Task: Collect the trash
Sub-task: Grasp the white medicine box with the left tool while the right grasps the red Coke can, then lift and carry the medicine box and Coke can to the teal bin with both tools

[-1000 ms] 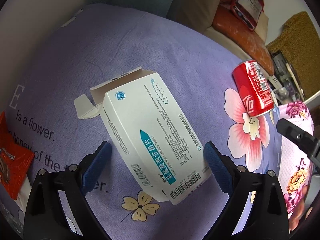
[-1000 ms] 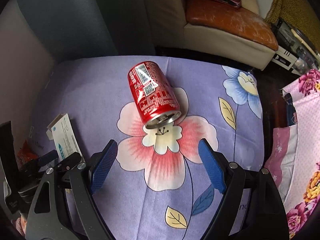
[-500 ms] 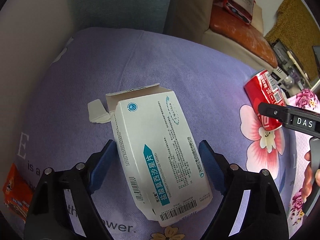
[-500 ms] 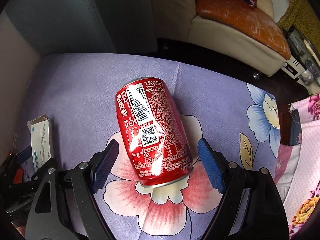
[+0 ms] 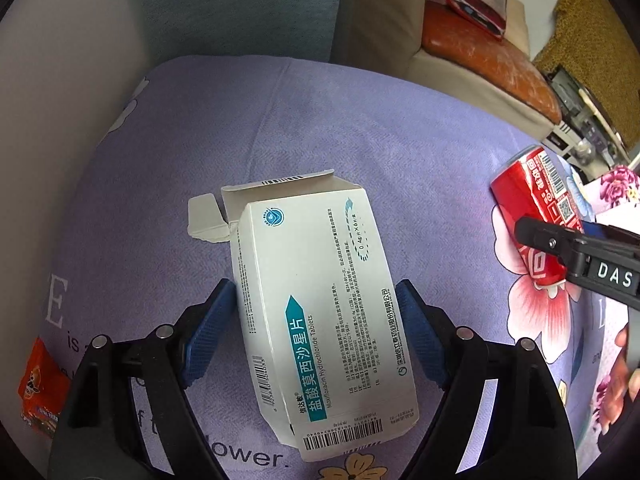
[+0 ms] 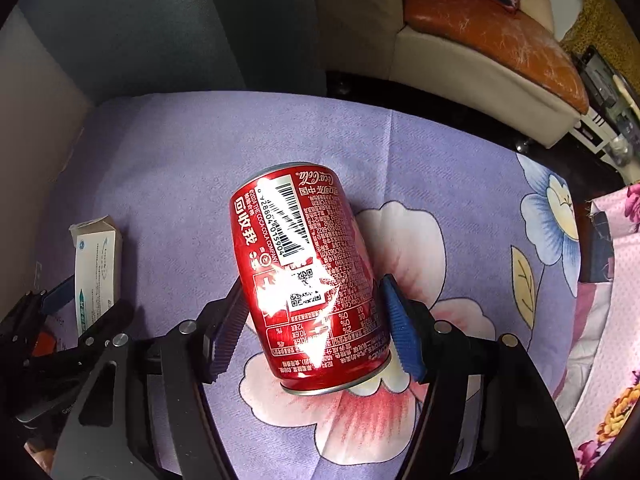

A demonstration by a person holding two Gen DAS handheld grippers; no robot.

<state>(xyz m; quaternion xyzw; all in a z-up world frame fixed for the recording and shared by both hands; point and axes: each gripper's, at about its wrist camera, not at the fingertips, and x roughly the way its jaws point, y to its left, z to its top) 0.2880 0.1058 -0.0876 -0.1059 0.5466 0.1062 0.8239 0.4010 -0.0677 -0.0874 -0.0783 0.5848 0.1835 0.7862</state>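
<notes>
Purple flowered cloth (image 5: 340, 128) covers the surface, bare toward its far rounded edge, with a sofa (image 6: 488, 40) beyond a dark gap. Left hand-held gripper (image 5: 316, 312) has been closing around the white medicine box (image 5: 320, 300), lying flat; its blue pads touch the box's long sides. Right hand-held gripper (image 6: 310, 316) has just been closing on the red can (image 6: 308, 276), lying on its side, pads against it. An orange wrapper (image 5: 40, 392) lies by the near left edge.

A beige sofa (image 6: 472, 68) with orange cushion (image 6: 492, 28) stands behind.
</notes>
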